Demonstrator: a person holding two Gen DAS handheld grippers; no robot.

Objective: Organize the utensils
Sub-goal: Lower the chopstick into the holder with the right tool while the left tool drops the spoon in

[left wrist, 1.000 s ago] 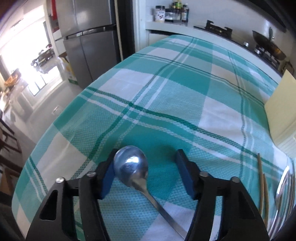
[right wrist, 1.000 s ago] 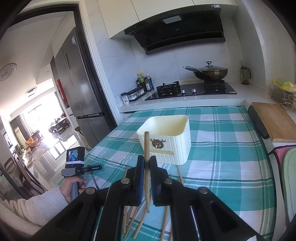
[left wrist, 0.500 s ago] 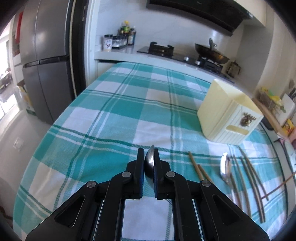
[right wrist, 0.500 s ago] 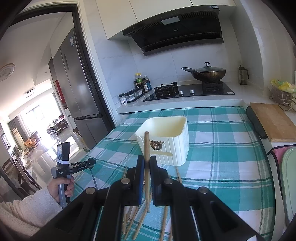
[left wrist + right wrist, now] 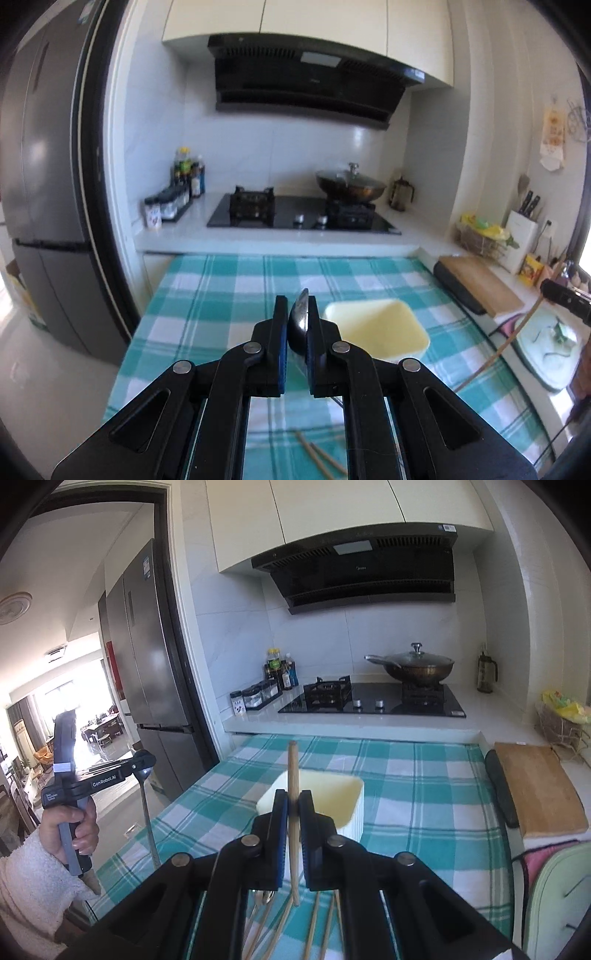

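Observation:
My left gripper [image 5: 294,310] is shut on the bowl of a metal spoon [image 5: 298,325], held high over the checked tablecloth. In the right wrist view that same left gripper [image 5: 142,766] shows at the left in a hand, with the spoon [image 5: 147,819] hanging handle down. My right gripper [image 5: 292,803] is shut on a wooden chopstick [image 5: 293,812] that stands nearly upright. The cream utensil holder [image 5: 376,332] [image 5: 332,805] sits on the cloth just beyond both grippers. Several chopsticks [image 5: 314,926] and a fork lie on the cloth below my right gripper.
Behind the table [image 5: 424,794] runs a counter with a gas hob [image 5: 369,699], a lidded wok [image 5: 413,666] and spice jars [image 5: 258,696]. A wooden cutting board [image 5: 535,790] lies at the right. The fridge [image 5: 147,664] stands at the left.
My left gripper shut on the spoon's bowl and lifted it high off the cloth, swinging toward the holder. My right gripper rose a little with the chopstick.

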